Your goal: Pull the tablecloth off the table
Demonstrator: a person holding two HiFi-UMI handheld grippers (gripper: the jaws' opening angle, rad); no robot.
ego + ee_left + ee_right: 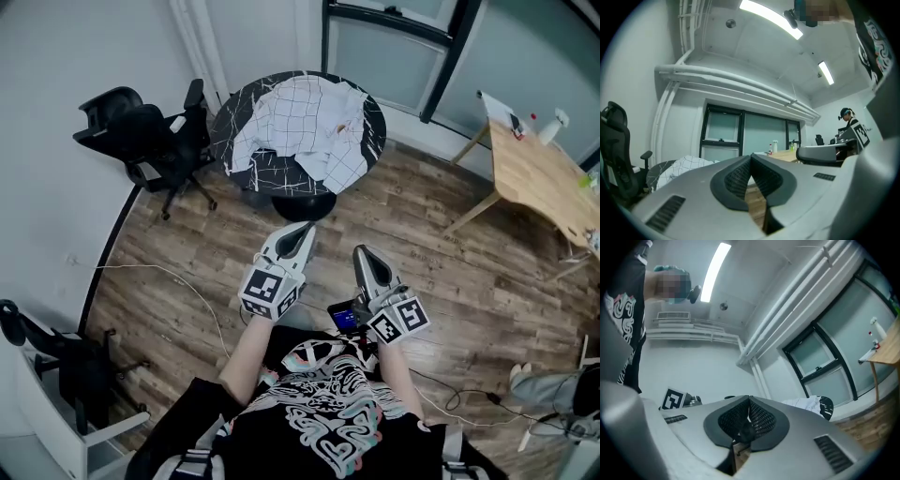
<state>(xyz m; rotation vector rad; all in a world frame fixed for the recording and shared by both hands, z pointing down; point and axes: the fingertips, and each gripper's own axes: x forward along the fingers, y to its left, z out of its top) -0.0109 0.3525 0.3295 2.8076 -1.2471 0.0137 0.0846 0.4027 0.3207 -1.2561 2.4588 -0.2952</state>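
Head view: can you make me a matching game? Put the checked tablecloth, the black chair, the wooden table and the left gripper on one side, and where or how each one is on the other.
1. white checked cloth tablecloth
2. black office chair
3. light wooden rectangular table
4. left gripper

A. at the picture's right edge
B. shut, nothing in it
C. crumpled on the round black table
D. left of the round table, by the wall

Pairs: 1-C, 2-D, 3-A, 4-B

A: Wearer's shirt [319,422]: black, short sleeves, white-and-teal swirl print across the chest.
B: Noted. The left gripper [305,230] and right gripper [363,253]: pale grey tapered shells, black ribbed pads [736,180]. Each has a white cube [272,292] bearing black square markers.
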